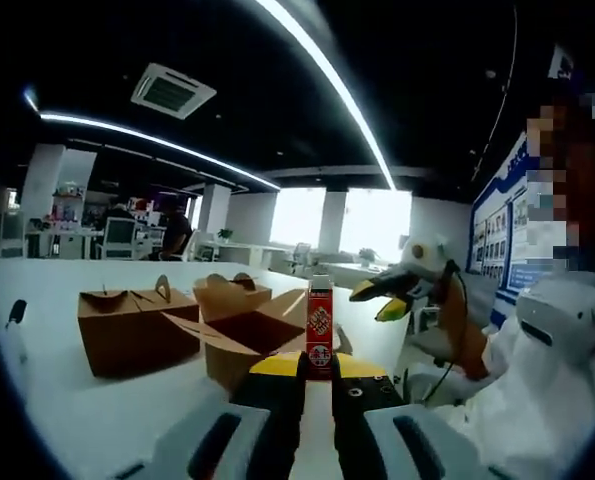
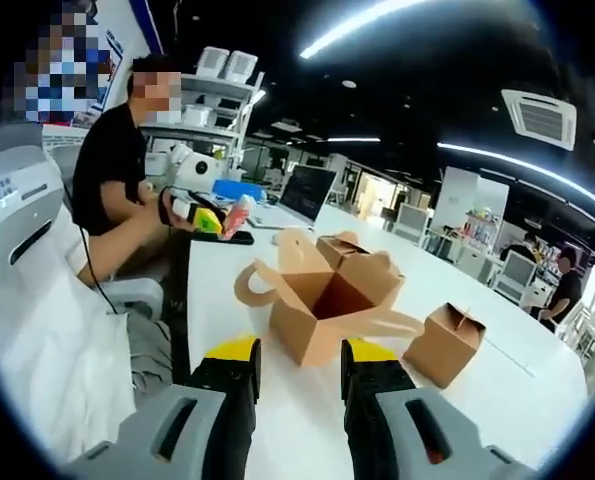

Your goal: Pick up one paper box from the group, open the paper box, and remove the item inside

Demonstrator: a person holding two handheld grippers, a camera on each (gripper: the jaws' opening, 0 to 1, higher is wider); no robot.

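Paper box [image 2: 327,300] sits unfolded on the worktop [image 2: 277,420] because your left gripper [image 1: 319,375] pinches its red item [image 1: 320,325] while your right gripper [image 2: 297,365] gapes empty.

The right gripper [image 2: 299,372] has its jaws apart with nothing between them, just short of the open box [image 2: 329,300] on the white table [image 2: 477,420]. A closed box [image 2: 445,343] stands right of the open box. A seated person [image 2: 117,175] is beyond it, left.
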